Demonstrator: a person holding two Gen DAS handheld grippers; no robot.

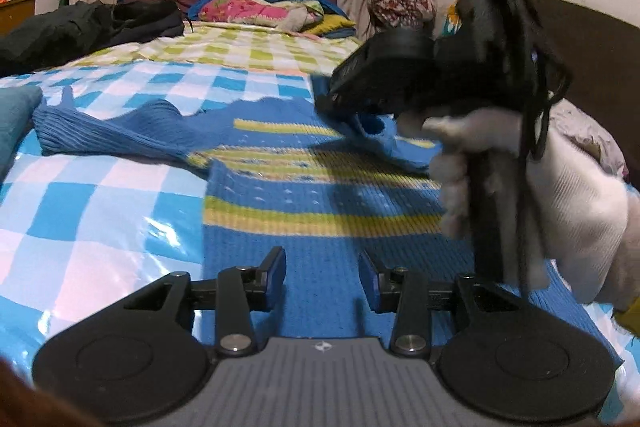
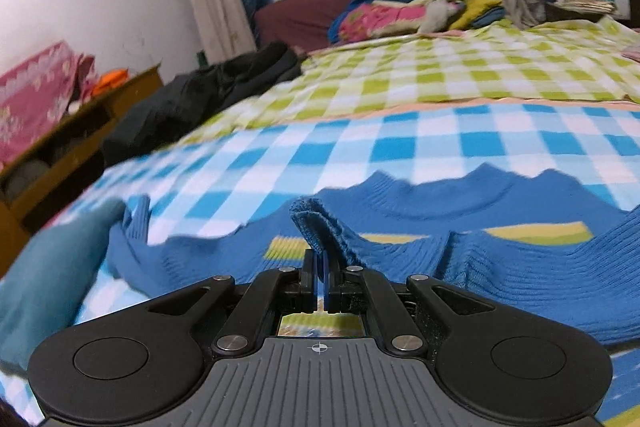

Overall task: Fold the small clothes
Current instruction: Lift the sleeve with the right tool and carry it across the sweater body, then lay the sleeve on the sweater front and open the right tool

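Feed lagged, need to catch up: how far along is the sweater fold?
Done: the blue sweater lies spread on the checked bedcover. In hand: the right claw is shut on a sleeve cuff, lifting it over the body; the left claw hangs open above the hem, holding nothing. Left: no finished fold shows yet.

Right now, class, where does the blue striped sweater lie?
The blue striped sweater lies spread on the blue checked bedsheet, straight ahead in both wrist views, with a teal cushion at its left end.
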